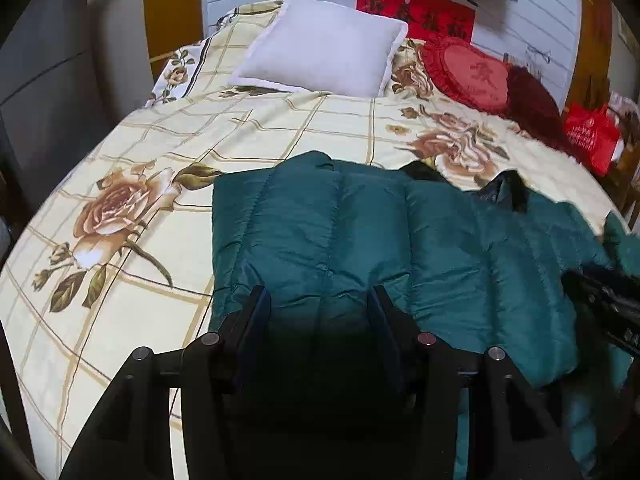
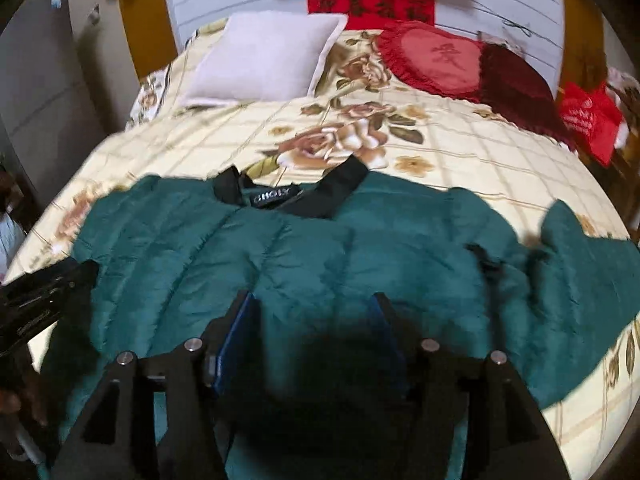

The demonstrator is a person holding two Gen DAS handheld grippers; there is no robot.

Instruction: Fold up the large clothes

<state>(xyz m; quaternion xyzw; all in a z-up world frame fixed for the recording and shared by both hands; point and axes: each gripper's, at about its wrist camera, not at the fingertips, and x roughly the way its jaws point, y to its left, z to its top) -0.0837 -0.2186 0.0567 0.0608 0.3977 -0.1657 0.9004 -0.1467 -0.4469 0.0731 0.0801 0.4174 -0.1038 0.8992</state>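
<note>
A teal quilted puffer jacket (image 1: 360, 236) with a black collar (image 2: 320, 192) lies spread on the floral bedspread (image 1: 120, 184). In the left wrist view its left sleeve is folded in over the body. My left gripper (image 1: 318, 294) is open and empty just above the jacket's lower left part. My right gripper (image 2: 316, 300) is open and empty above the jacket's lower middle (image 2: 320, 264). The right sleeve (image 2: 580, 264) lies spread out to the right. Each gripper shows at the edge of the other's view.
A white pillow (image 1: 320, 48) and red heart cushions (image 1: 472, 76) lie at the head of the bed. A red bag (image 1: 592, 136) stands beside the bed on the right. Grey cabinets (image 1: 44, 92) stand to the left.
</note>
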